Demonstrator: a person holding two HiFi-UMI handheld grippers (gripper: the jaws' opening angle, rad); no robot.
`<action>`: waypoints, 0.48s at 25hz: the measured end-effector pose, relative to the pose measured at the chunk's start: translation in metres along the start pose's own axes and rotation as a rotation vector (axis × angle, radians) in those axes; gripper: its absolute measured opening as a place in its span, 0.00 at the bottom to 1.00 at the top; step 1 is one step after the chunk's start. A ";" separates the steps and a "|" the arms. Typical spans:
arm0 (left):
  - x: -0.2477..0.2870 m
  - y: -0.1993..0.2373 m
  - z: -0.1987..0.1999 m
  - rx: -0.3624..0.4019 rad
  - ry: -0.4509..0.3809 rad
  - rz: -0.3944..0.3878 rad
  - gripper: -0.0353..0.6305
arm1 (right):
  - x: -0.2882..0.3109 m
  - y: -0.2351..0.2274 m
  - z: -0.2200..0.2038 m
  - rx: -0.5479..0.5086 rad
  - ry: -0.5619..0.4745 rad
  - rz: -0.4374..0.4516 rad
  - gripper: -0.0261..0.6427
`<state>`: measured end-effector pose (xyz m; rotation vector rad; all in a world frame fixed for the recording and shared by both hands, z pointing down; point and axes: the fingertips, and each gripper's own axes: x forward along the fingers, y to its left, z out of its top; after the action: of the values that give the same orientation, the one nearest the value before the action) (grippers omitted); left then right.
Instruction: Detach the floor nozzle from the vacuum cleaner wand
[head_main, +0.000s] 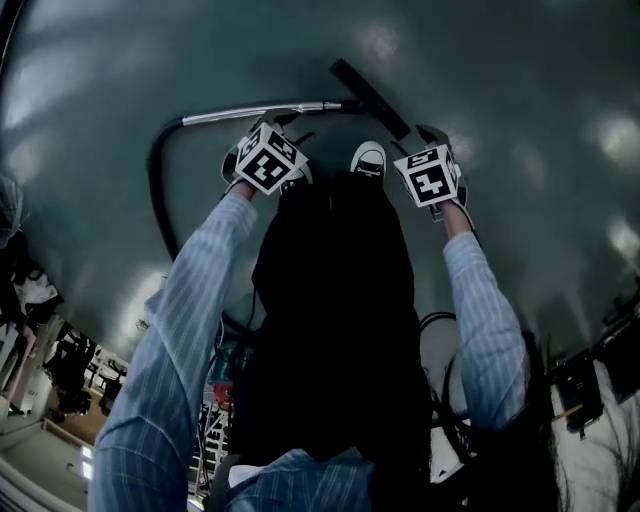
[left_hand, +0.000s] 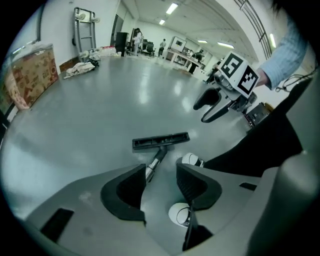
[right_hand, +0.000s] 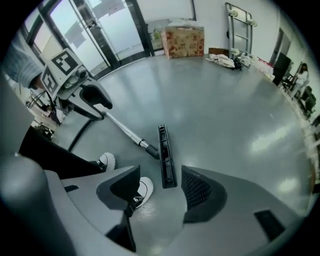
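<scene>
The vacuum lies flat on the grey floor. Its black floor nozzle (head_main: 370, 98) sits on the end of the metal wand (head_main: 260, 111). Through my left gripper (left_hand: 160, 187) I see the nozzle (left_hand: 160, 141) and wand (left_hand: 154, 165) beyond the open jaws, which hold nothing. My right gripper (right_hand: 160, 192) is also open and empty, above the near end of the nozzle (right_hand: 166, 156). Both grippers (head_main: 272, 150) (head_main: 432, 165) hang above the floor on either side of the person's legs. Each shows in the other's view, the right gripper (left_hand: 212, 106) and the left gripper (right_hand: 97, 102).
A black hose (head_main: 160, 190) curves from the wand's far end back toward the person. White shoes (head_main: 368, 158) (right_hand: 145, 189) stand close to the nozzle. A cardboard box (right_hand: 183, 41) and a cart (right_hand: 239, 22) stand by the far wall; desks and people are distant.
</scene>
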<state>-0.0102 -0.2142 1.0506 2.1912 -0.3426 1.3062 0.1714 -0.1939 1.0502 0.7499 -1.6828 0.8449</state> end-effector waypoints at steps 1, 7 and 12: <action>0.009 0.017 -0.019 0.016 0.023 0.002 0.31 | 0.023 0.009 0.006 -0.023 0.019 -0.001 0.40; 0.092 0.052 -0.069 0.173 0.163 -0.005 0.31 | 0.107 0.006 -0.006 -0.092 0.071 -0.007 0.40; 0.155 0.076 -0.110 0.275 0.261 -0.020 0.31 | 0.172 0.009 -0.016 -0.137 0.116 0.004 0.40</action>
<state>-0.0505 -0.2020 1.2509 2.1954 -0.0410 1.6891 0.1299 -0.1875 1.2183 0.5927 -1.6212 0.7532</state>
